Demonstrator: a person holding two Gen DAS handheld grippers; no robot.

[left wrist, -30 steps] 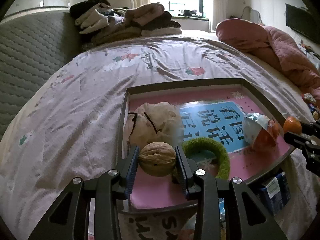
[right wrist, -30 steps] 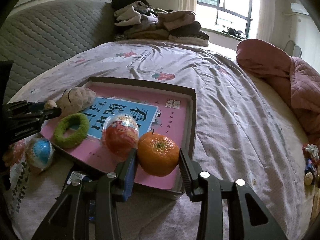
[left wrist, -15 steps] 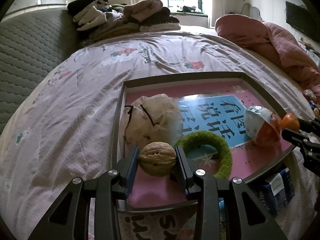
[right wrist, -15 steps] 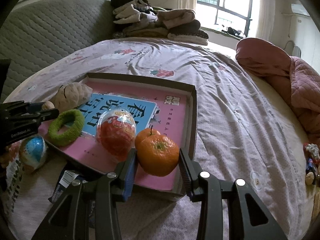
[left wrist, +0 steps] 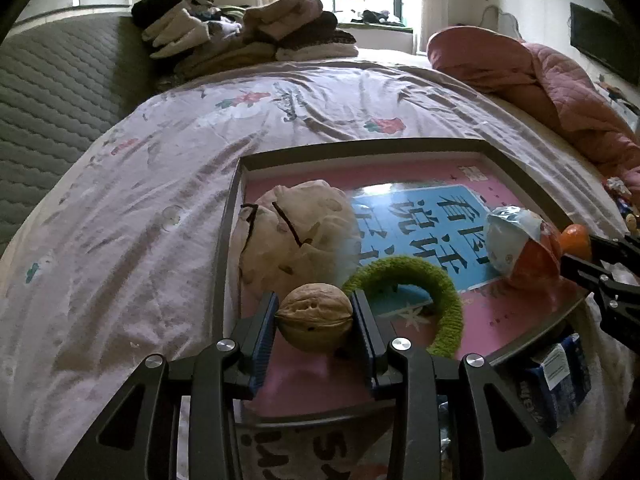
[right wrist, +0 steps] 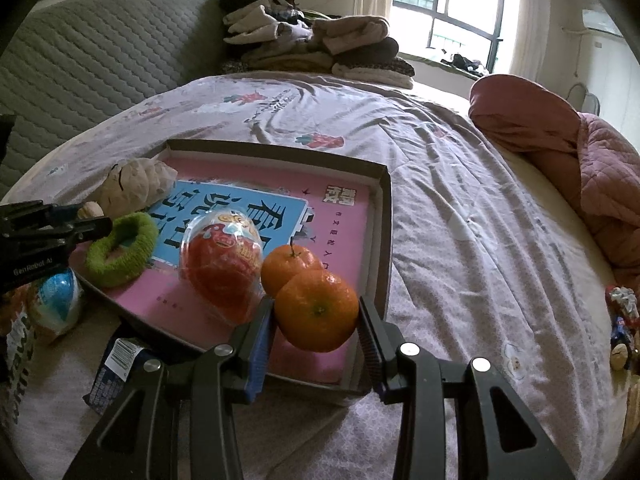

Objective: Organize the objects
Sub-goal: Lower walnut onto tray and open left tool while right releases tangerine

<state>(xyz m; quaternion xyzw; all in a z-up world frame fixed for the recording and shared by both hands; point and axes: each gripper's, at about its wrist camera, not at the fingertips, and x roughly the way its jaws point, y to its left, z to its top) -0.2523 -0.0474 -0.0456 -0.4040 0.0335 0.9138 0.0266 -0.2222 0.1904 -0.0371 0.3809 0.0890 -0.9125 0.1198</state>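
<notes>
A shallow box (left wrist: 360,147) (right wrist: 382,216) with a pink and blue printed floor lies on the bed. My left gripper (left wrist: 315,318) is shut on a walnut (left wrist: 315,317) over the box's near left corner. Behind it sit a beige cloth pouch (left wrist: 298,232) and a green knitted ring (left wrist: 444,292). My right gripper (right wrist: 317,314) is shut on an orange (right wrist: 317,312) above the box's near right part. A second orange (right wrist: 286,266) with a stem rests in the box behind it, beside a red and white egg-shaped toy (right wrist: 222,264) (left wrist: 520,246).
A blue and white ball (right wrist: 56,304) and a dark blue carton (right wrist: 116,368) (left wrist: 556,376) lie outside the box at its near edge. Folded clothes (right wrist: 312,40) are stacked by the grey headboard (right wrist: 100,56). A pink quilt (right wrist: 560,144) is on the right, small toys (right wrist: 622,320) at the bed's right edge.
Both views have crept forward over the box, so its contents sit a little lower and nearer. The second orange behind the held one shows more. Both grips are unchanged.
</notes>
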